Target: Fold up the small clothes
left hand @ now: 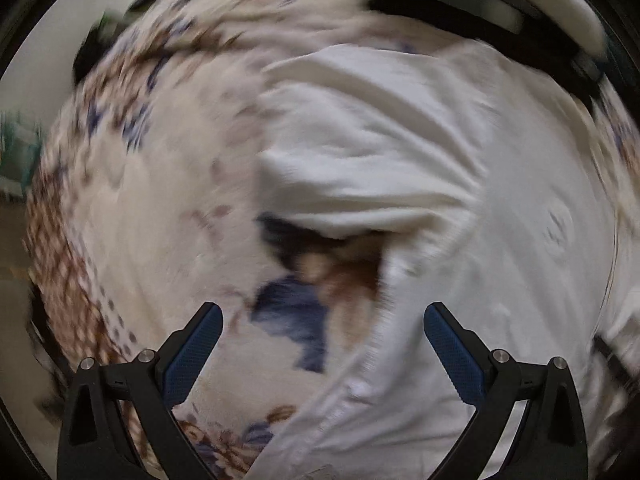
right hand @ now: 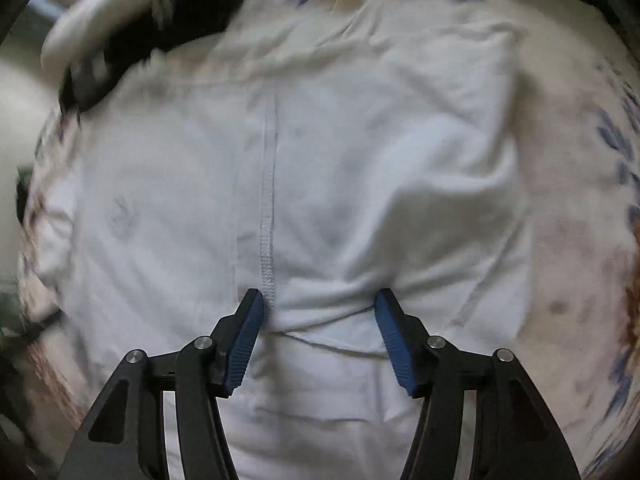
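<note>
A white garment (left hand: 420,152) lies on a cloth with a flower pattern (left hand: 132,208) in blue and brown. The left wrist view is blurred, so small details are hard to read. In this view the garment fills the middle and the right part, and the flowered cloth shows on the left and below. One edge of the garment is lifted a little and makes a fold, and under this fold a dark blue and brown flower (left hand: 316,280) of the cloth is visible.

The left gripper (left hand: 323,330) has its jaws wide apart and nothing is between them. Its left finger is over the flowered cloth and its right finger is over the white garment. I cannot tell if the fingertips touch the fabric.

In the right wrist view the white garment (right hand: 320,160) covers almost the whole picture, with the flowered cloth (right hand: 580,260) around it at the top and on the right. A stitched seam (right hand: 269,208) runs down the middle of the garment to the left finger. The right gripper (right hand: 319,306) is also open, and a wrinkled ridge of the white fabric lies between the two blue pads (right hand: 390,332). The tips are at the fabric, but the jaws are not closed on it.
</note>
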Tool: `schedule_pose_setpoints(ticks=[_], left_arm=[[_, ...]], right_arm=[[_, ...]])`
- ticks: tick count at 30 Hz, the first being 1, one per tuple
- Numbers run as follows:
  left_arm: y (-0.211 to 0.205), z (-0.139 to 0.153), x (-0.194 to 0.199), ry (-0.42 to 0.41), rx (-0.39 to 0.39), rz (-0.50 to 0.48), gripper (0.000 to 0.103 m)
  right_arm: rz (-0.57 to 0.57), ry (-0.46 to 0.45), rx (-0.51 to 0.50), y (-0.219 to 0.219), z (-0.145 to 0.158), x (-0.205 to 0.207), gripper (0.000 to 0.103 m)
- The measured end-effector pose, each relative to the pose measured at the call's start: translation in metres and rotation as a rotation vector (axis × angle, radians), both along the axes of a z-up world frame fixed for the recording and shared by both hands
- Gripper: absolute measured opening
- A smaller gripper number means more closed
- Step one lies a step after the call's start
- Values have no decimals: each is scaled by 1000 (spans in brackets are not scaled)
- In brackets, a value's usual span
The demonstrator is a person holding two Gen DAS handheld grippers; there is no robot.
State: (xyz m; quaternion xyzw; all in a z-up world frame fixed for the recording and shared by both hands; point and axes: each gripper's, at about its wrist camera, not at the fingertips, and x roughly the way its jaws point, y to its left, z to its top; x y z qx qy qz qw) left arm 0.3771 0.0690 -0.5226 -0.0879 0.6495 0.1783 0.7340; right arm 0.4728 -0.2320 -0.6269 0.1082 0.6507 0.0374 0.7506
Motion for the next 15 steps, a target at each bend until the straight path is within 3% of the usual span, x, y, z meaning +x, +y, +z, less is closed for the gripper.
schedule_pose_setpoints(ticks=[4,8,11,13,14,15], left_arm=[[42,-11,1,-35,-162,171,103],[81,-31,8,-127,-392,431,103],[96,-36,17,-231,-447,551,100],[96,-30,24,-312,-446,552,74],[94,-26,30,-342,-437,526,30],[89,-22,37,-359,-440,484,2]], right_arm=[[-85,-5,76,-15,15,-15,66],[-175,-4,74,-32,22,-37,66],[-235,16,79,-45,23,-50,66],[-271,29,73,-54,21,-49,66],[-294,26,76,-58,21,-55,66],[-309,26,77,-63,17,-45,66]])
